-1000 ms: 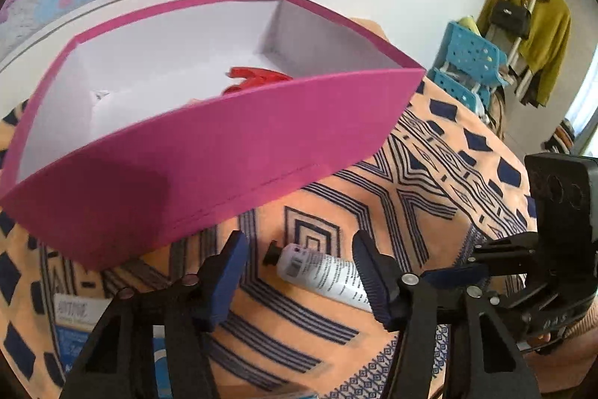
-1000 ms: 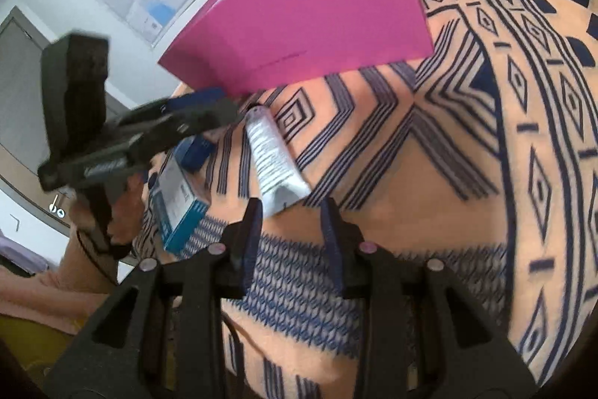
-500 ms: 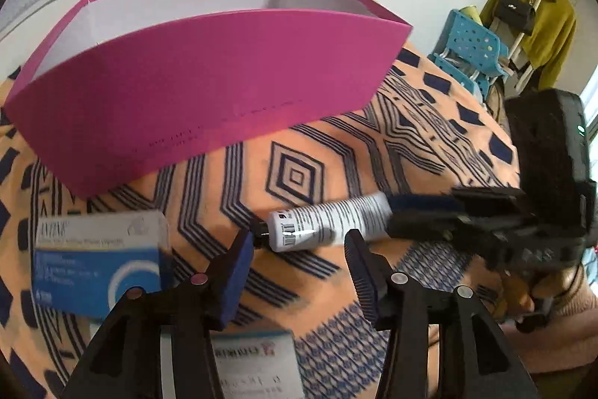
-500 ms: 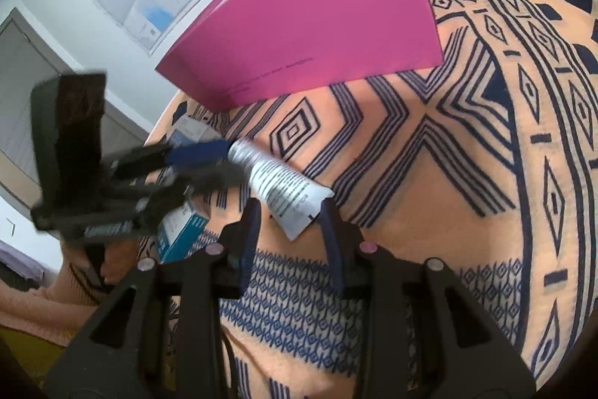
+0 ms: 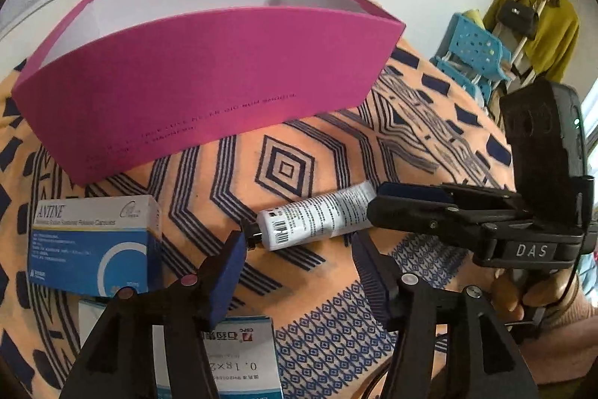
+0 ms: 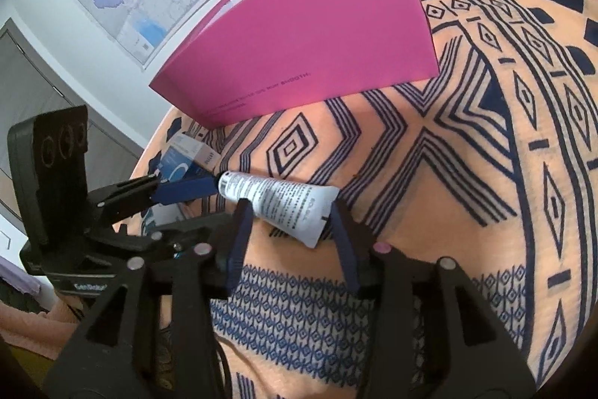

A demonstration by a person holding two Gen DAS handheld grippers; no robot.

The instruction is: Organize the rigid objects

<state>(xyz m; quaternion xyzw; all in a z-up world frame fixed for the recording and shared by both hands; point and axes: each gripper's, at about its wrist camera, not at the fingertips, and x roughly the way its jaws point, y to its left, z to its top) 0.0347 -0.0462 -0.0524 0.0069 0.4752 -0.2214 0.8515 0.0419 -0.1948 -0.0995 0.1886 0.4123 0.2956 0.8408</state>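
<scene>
White tube [image 5: 316,217] with black cap, barcode and small print.

White tube [image 5: 317,216] flat beside pink box [image 5: 209,100]

Table draped in an orange cloth [image 5: 329,133] patterned with navy lines and diamonds, a magenta open box [image 5: 209,100] set towards the wall, a white tube [image 5: 317,215] laid near the middle, two blue-and-white cartons [image 5: 93,245] placed at the near left edge.
</scene>
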